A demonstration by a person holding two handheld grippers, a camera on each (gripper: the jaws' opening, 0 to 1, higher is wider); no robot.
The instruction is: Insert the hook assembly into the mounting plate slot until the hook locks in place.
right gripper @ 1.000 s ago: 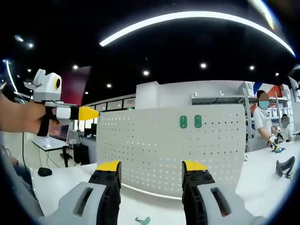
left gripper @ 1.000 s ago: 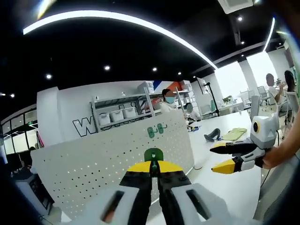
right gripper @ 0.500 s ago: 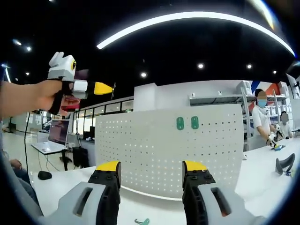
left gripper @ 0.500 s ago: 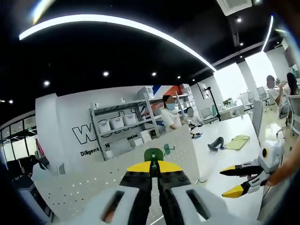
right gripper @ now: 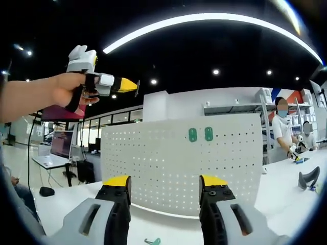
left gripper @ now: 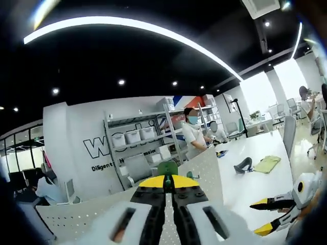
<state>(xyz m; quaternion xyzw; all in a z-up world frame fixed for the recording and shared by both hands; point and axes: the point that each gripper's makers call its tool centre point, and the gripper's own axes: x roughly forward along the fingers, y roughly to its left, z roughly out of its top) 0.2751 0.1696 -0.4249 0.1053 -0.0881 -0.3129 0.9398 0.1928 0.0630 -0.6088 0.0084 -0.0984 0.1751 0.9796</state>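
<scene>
Pinching green hook [left gripper: 167, 168] — left claw [left gripper: 167, 182] tips.

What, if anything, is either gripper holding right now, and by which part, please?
The left gripper is shut on a green hook, pinched by its lower end, with the rounded top showing. The right gripper is open and holds nothing.

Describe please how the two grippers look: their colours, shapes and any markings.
Both are alike. The left gripper has two black jaws capped with yellow tips, rising from a pale grey body with dark slots. The right gripper has the same black jaws, yellow tips and slotted grey housing. Seen from the side in the right gripper view, the left gripper has a white top block and a dark handle. No sleeve is visible there.
</scene>
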